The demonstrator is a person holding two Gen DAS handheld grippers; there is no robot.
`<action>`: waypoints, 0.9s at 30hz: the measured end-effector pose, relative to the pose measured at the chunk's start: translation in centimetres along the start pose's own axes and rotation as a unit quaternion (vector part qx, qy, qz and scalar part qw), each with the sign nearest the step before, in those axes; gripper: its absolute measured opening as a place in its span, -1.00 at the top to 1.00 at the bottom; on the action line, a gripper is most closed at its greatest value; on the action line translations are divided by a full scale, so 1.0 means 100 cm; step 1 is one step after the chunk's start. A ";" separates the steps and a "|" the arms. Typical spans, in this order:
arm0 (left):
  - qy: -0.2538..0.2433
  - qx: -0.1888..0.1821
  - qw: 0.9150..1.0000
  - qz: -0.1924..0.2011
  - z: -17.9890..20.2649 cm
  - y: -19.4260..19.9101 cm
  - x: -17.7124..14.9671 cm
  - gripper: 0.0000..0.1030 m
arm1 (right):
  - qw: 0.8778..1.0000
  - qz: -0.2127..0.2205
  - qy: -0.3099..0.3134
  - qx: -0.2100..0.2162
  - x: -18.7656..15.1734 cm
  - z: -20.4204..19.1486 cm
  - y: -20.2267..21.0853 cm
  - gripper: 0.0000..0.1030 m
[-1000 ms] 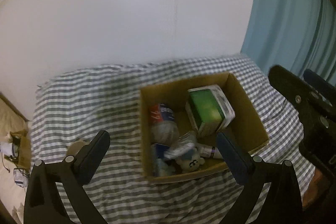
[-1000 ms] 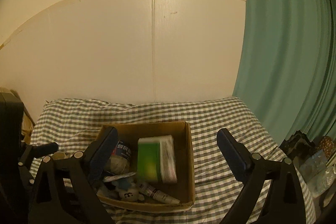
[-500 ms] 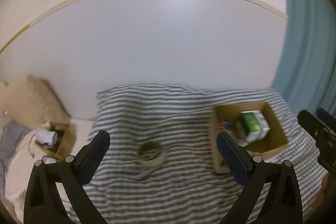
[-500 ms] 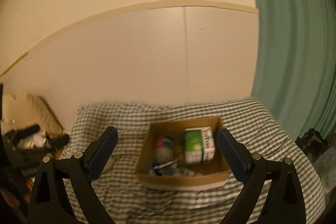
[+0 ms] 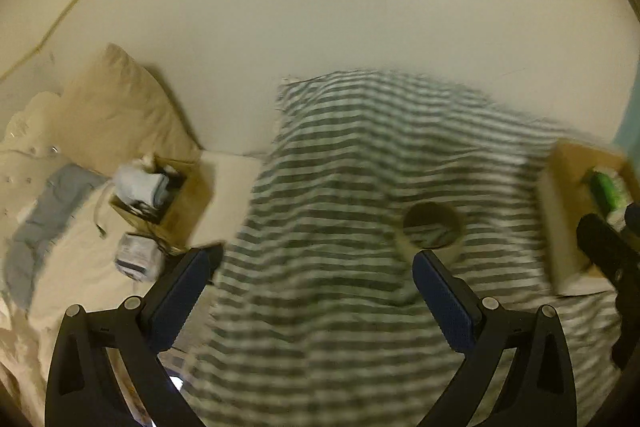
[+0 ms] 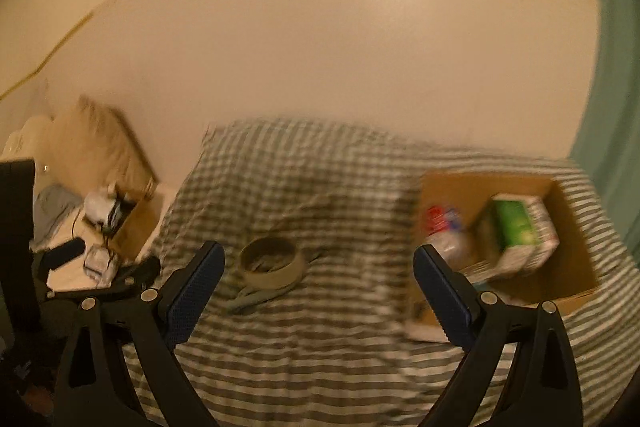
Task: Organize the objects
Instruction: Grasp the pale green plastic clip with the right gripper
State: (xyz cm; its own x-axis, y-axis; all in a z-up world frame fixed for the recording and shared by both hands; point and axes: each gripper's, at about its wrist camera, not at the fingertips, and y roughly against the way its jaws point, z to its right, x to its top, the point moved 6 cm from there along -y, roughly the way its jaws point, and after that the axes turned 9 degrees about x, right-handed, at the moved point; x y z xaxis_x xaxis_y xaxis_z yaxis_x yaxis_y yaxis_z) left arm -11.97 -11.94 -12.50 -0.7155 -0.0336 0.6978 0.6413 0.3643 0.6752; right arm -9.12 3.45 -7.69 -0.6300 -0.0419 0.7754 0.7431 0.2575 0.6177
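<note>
Cardboard box (image 6: pixel 500 247) at the checked cloth's (image 6: pixel 320 347) right edge is judged mostly packed, while tape roll (image 6: pixel 272 261) is left mid-cloth, and left gripper (image 5: pixel 312 291) and right gripper (image 6: pixel 316 287) are held wide open, empty.

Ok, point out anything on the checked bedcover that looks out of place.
The tape roll lies alone on the checked bedcover, outside the cardboard box that holds the green carton and other items. Nothing looks spilled, though the views are blurred.

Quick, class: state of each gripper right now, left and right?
Left gripper: open, holding nothing, above the striped cloth.
Right gripper: open, holding nothing, between the tape roll and the cardboard box.
</note>
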 end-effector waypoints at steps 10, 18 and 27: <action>0.009 -0.008 0.997 -0.076 -0.008 -0.078 -0.034 -1.00 | 0.993 -0.114 -0.025 -0.004 -0.059 0.001 -0.101 -0.86; 0.087 -0.042 0.987 -0.129 -0.029 -0.106 -0.049 -1.00 | 0.984 -0.176 -0.021 0.026 -0.087 -0.028 -0.164 -0.85; 0.085 -0.040 0.987 -0.130 -0.037 -0.111 -0.045 -1.00 | 0.983 -0.182 -0.034 0.011 -0.086 -0.029 -0.208 -0.25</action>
State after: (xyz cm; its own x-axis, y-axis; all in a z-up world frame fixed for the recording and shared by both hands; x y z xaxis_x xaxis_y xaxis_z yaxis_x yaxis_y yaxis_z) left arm -14.89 -19.27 -22.26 -0.8070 -0.2741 0.5231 0.4663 0.2480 0.8492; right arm -18.51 -4.36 -26.84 -0.8672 -0.0716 0.4928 0.4610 0.2589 0.8488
